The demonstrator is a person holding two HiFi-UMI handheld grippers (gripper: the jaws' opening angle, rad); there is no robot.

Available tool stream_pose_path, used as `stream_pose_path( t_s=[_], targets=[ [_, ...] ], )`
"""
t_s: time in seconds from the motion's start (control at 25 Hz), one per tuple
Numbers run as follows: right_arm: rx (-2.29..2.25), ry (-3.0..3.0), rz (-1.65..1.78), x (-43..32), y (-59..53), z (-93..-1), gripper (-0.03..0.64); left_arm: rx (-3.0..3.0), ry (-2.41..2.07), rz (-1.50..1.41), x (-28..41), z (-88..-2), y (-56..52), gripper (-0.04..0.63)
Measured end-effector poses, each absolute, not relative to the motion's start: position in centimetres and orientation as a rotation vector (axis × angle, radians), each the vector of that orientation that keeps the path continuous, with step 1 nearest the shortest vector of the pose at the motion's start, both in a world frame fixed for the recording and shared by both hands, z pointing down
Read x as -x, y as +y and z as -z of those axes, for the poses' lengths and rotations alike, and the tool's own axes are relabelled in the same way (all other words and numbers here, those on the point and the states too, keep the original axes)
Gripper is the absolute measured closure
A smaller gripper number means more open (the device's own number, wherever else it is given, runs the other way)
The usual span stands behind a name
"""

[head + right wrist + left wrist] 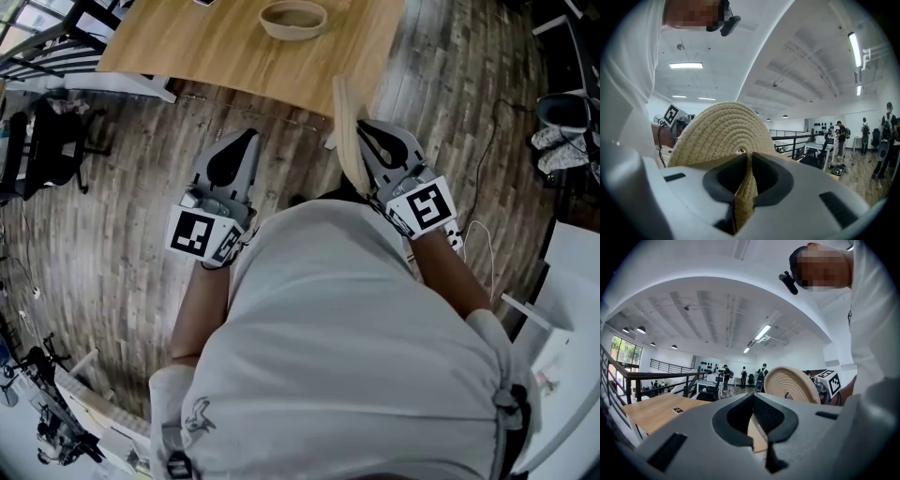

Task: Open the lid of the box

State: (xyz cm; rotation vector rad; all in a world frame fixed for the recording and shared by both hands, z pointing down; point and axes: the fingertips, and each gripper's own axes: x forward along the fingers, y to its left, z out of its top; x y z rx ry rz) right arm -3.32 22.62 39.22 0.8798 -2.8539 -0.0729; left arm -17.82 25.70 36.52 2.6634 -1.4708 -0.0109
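1. two hand-held grippers are up close to your body, well apart from the table [187,47]. the box [293,19] sits open on that table, and its lid [724,131] is not on it.
2. your right hand-held gripper [749,161] is pinching the round woven lid by its rim. the lid stands on its edge between the jaws. your left hand-held gripper [752,399] is pressed together with nothing in it.
3. the lid could slip out. you hold only a thin bit of the rim, and most of the lid sticks out past the jaws, so a quick swing or a shake could tip it loose.
4. if it slips, it will likely fall on the wood floor [122,206], not on the table, because you stand away from the table.
5. the lid looks soft, like rope. a hard squeeze could bend the rim, and then it may not sit well on the box later.
6. the lid is near your shirt and your other hand-held gripper. a bump there could knock it free.
7. i see no words or brand names that can be read. each hand-held gripper has a cube with black and white square marks [427,208], and a small square mark [678,410] lies on the table. these are patterns, not writing.
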Motion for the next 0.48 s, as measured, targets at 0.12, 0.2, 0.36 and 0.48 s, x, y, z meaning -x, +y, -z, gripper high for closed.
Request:
stream_pose_path(
  t_s=[0.12, 0.2, 0.36, 0.48],
  targets=[
    [-0.884, -2.859, 0.077, 4.0, 23.4, -39.1, 0.574, -2.668, -1.461, 0.013, 18.5, -36.6, 26.4, 0.589],
    [-0.884, -2.857, 0.082, 4.4, 23.9, -39.0, 0.574, -2.672, -1.451, 0.016, 18.9, -36.5, 26.7, 0.588],
    [-0.891, -2.85, 0.087, 4.7, 24.5, -38.8, 0.574, -2.686, -1.429, 0.027, 19.0, -36.4, 27.0, 0.589],
    [-0.904, -2.854, 0.086, 5.2, 24.6, -38.7, 0.574, -2.694, -1.418, 0.034, 19.3, -36.4, 27.0, 0.589]
  ],
)
